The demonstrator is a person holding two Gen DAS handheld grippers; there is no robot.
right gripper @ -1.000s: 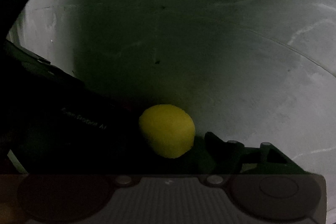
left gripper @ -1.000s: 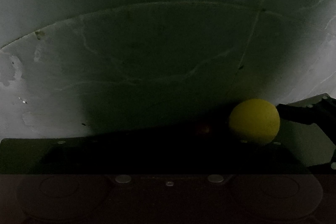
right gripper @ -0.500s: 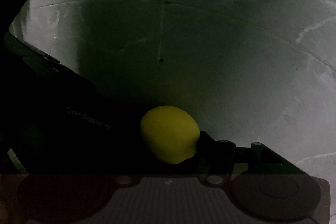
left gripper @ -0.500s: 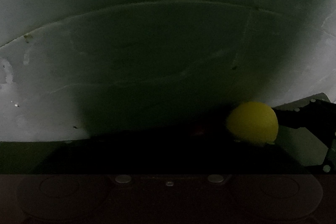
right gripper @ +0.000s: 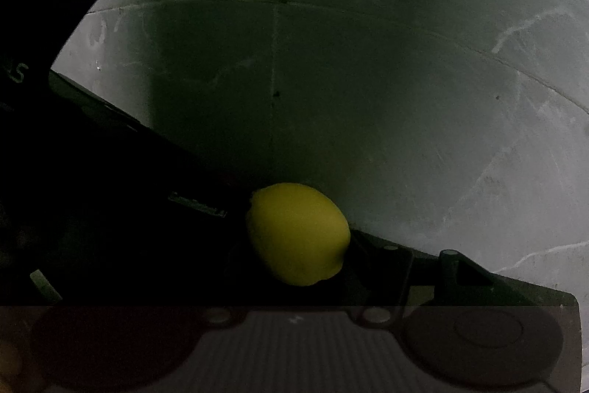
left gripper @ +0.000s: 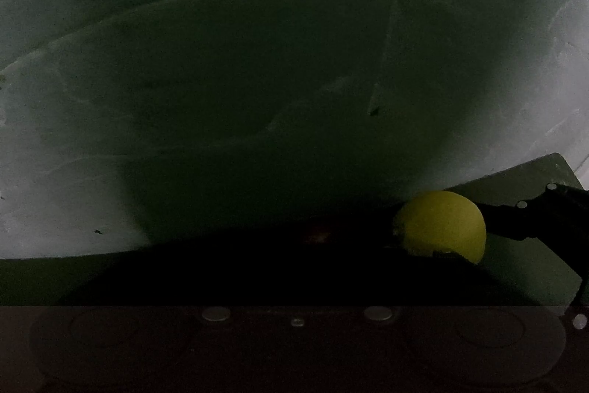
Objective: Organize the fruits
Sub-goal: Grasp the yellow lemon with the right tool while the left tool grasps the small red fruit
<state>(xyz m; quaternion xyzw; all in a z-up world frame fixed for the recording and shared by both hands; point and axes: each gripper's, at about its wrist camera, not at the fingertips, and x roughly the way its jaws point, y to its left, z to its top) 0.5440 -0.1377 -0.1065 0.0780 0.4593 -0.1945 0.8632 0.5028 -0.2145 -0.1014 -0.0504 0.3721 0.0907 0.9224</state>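
Fingers of both grippers lost in darkness, so cannot tell whether wide, narrow or holding. Yellow lemon (right gripper: 298, 232) low at about 6 o'clock in right wrist view, touching dark gripper parts on both sides. Same lemon (left gripper: 441, 225) at about 4 o'clock in left wrist view. Pale scratched floor (right gripper: 423, 80) behind.

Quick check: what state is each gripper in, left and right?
Left hand-held gripper: cannot be told, its fingers are lost in the dark.
Right hand-held gripper: closed, holding the rounded yellow lemon.
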